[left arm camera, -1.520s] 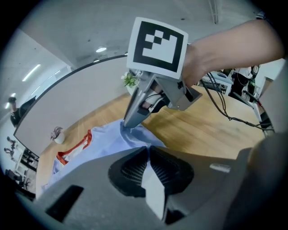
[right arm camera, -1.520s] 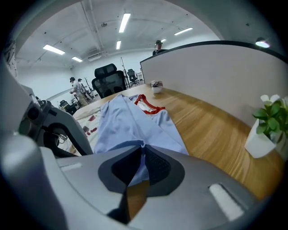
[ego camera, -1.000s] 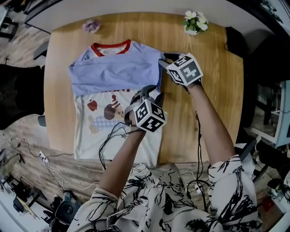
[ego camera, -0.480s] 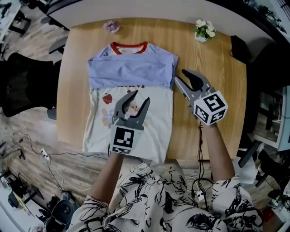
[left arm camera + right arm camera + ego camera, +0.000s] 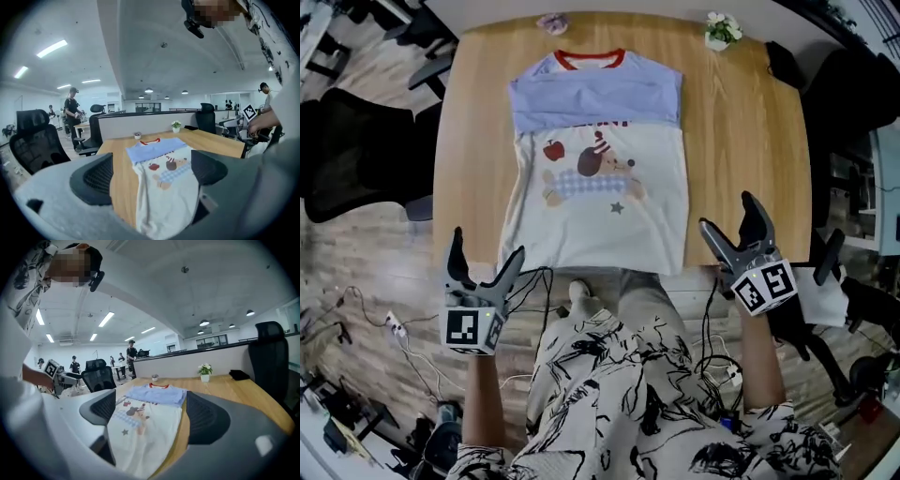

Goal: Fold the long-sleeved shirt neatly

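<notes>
Head view: wooden table (image 5: pixel 750 141) took up most of the frame, with the long-sleeved shirt (image 5: pixel 600 197) flat in the middle of it, collar (image 5: pixel 591 62) at the far edge and hem (image 5: pixel 591 265) at the near edge, right in front of the person. The blue sleeves (image 5: pixel 595 101) lay folded across the chest as one band, so sleeve step looked done and the body fold not yet started. Left gripper (image 5: pixel 487 246) hung off the near-left corner, over the floor and well clear of the cloth. Right gripper (image 5: pixel 727 214) sat at the near-right edge, beside the shirt but not touching it. Both sets of jaws had just been opening and stood wide apart. Each gripper view showed bare pads with only the distant shirt framed in the gap, nothing held. My read: reset between folds. Next move probably calls for each gripper to come in on a hem corner, pinch both layers, lift level and carry the hem up toward the collar without dragging the sleeve band loose. Small flower pot (image 5: pixel 722 30) and a little purple thing (image 5: pixel 551 22) sat on the far edge, well out of the fold path.
</notes>
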The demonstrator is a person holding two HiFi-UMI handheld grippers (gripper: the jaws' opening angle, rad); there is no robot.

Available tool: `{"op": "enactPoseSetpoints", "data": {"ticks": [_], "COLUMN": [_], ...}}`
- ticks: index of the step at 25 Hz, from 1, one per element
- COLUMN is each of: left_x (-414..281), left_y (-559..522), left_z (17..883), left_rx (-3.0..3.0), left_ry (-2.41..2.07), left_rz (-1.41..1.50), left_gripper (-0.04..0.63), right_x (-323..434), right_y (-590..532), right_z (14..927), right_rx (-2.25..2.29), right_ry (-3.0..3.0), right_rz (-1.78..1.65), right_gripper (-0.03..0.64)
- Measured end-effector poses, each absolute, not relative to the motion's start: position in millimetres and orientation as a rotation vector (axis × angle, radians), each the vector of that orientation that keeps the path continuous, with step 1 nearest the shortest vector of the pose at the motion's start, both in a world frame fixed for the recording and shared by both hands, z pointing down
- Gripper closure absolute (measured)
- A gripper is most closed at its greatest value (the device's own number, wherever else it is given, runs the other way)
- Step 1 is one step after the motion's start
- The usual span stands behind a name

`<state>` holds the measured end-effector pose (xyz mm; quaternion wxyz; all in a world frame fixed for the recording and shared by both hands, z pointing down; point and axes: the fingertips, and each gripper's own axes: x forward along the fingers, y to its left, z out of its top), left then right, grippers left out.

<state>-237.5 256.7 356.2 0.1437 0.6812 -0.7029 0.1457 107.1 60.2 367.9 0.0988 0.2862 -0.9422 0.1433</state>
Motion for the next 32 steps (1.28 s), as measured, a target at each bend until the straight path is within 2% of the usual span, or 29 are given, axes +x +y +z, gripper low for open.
{"op": "enactPoseSetpoints", "data": {"ticks": [3,9,14,18,24,27,30,32], "left_x": [-255.4,-264.6,-266.8,-268.8,-260.6,-248.7,-243.7,-248.4], "left_y": [313.1,378.4,401.0,404.0,398.6,390.9,391.5,394.6], "left_z": [376.7,452.8,524.7,549.3,569.7,577.0,579.9,581.5], "left_rx": [1.957,1.938,1.848,1.78,1.752,1.753,1.733,1.705], "left_ry": [-2.002,-1.907,-1.815,-1.81,-1.799,-1.792,-1.794,-1.813], "left_rz": [0.446,0.564,0.565,0.491,0.468,0.427,0.361,0.334], "left_gripper": [0.06,0.06,0.052,0.052,0.071,0.109,0.134,0.152], "right_x": [120.1,137.7,146.3,159.7,155.4,160.1,156.6,152.2], "right_y": [111.2,194.8,237.8,256.8,240.5,229.4,229.1,232.1], "right_z": [391.7,459.3,522.9,554.7,583.2,589.3,591.3,597.3], "right_rx": [0.919,1.032,1.067,1.127,1.178,1.211,1.198,1.184], "right_ry": [-2.72,-2.538,-2.412,-2.344,-2.345,-2.353,-2.377,-2.372], "right_rz": [0.46,0.486,0.613,0.723,0.87,0.936,1.014,1.08], "right_gripper": [0.13,0.13,0.132,0.135,0.197,0.264,0.363,0.393]}}
